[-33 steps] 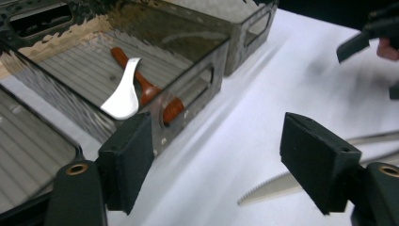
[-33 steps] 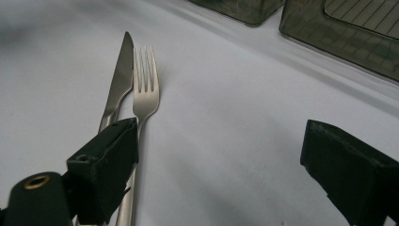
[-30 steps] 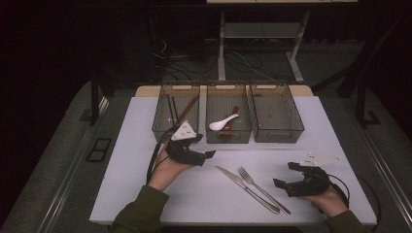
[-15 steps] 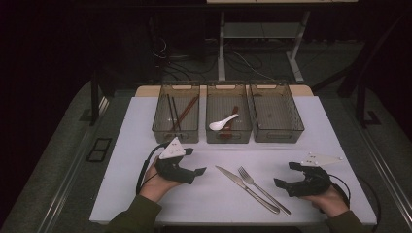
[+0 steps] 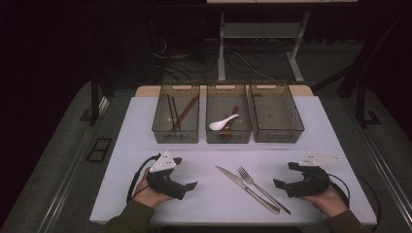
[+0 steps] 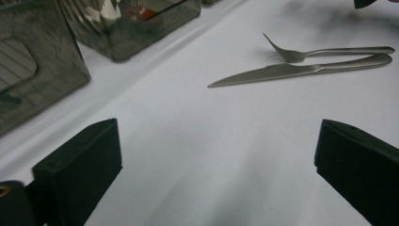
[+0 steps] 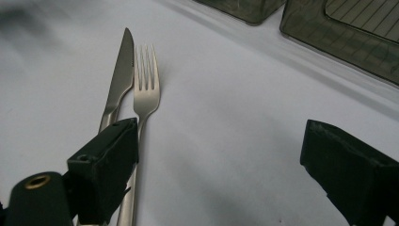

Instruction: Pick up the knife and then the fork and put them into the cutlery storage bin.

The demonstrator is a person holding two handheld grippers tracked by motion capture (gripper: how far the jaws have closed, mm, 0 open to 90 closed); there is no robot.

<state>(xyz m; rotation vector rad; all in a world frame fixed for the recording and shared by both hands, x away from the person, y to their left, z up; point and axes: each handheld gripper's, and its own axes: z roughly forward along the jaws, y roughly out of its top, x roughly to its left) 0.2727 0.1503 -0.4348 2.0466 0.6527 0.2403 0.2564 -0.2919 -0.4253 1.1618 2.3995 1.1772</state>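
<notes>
A steel knife point(image 5: 245, 188) and fork point(image 5: 262, 188) lie side by side on the white table point(image 5: 214, 155), near its front edge. My left gripper point(image 5: 186, 173) rests low at the front left, pointing toward them. Its jaws have just been opening and stand wide, with only bare table between them in the left gripper view point(image 6: 216, 165), and the knife point(image 6: 291, 71) and fork point(image 6: 329, 51) lie farther off. My right gripper point(image 5: 283, 174) sits open at the front right. In its own view point(image 7: 226, 165) the left jaw overlaps the fork point(image 7: 145, 94) handle, beside the knife point(image 7: 120, 80).
Three clear bins stand in a row at the back. The left bin point(image 5: 176, 137) holds chopsticks point(image 5: 177, 112). The middle bin point(image 5: 228, 137) holds a white spoon point(image 5: 223, 122) and a dark reddish one. The right bin point(image 5: 279, 136) looks empty.
My left hand has drawn back from the left bin toward the table's front edge and come down, and its jaws stand wider. The right hand has kept still.
</notes>
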